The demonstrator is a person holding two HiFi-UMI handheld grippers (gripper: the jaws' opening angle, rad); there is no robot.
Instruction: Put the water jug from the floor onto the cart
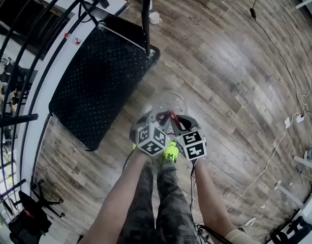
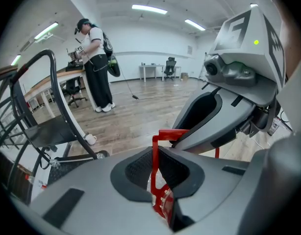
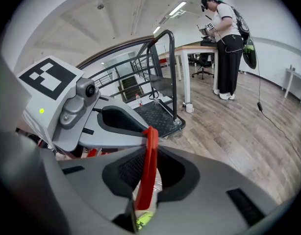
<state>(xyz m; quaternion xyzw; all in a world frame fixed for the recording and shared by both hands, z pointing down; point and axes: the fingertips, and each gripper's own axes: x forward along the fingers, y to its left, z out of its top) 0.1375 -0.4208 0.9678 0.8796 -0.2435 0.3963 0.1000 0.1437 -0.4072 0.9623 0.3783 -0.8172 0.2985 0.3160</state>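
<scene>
The water jug (image 1: 165, 107) is clear with a red carrying handle (image 1: 172, 119), and it hangs over the wooden floor just in front of my legs. Both grippers grip that handle from either side. My left gripper (image 1: 163, 122) is shut on the red handle (image 2: 155, 166), which stands upright between its dark pads. My right gripper (image 1: 179, 124) is shut on the same handle (image 3: 147, 164), with the jug's clear neck (image 3: 151, 186) showing below. The cart (image 1: 102, 75) is a black flat platform with a tall push bar (image 1: 146, 14), to the upper left of the jug.
A railing (image 1: 24, 60) runs along the cart's far side. A white cup (image 1: 155, 18) stands on the floor behind the cart. Cables (image 1: 278, 141) trail across the floor on the right. A person (image 3: 226, 48) stands by a desk across the room.
</scene>
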